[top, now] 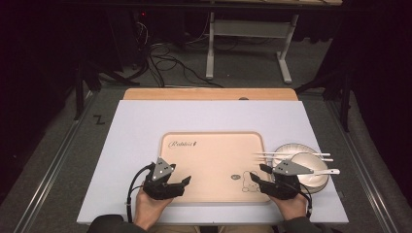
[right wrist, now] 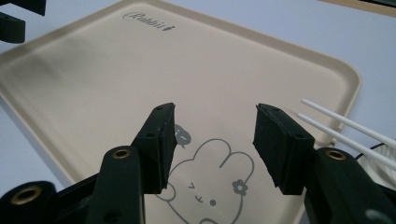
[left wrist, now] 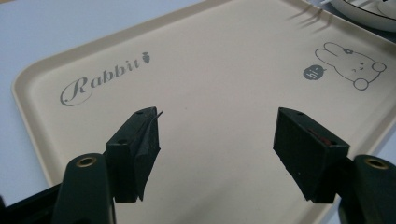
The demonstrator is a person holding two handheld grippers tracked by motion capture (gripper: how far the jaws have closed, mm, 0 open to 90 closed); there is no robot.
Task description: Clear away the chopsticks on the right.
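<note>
"Rabbit" in script on the beige tray (left wrist: 56, 126)

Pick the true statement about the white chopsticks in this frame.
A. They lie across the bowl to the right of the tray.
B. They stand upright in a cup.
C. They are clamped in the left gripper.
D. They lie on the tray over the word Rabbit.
A: in the high view the chopsticks rest across the bowl, right of the tray; both grippers are open and empty.

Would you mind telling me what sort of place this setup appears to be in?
Probably a lab or workshop recording station, not a dining room: the white board holding the beige tray sits on a bench, with loose cables on the floor and a metal stand behind.
</note>
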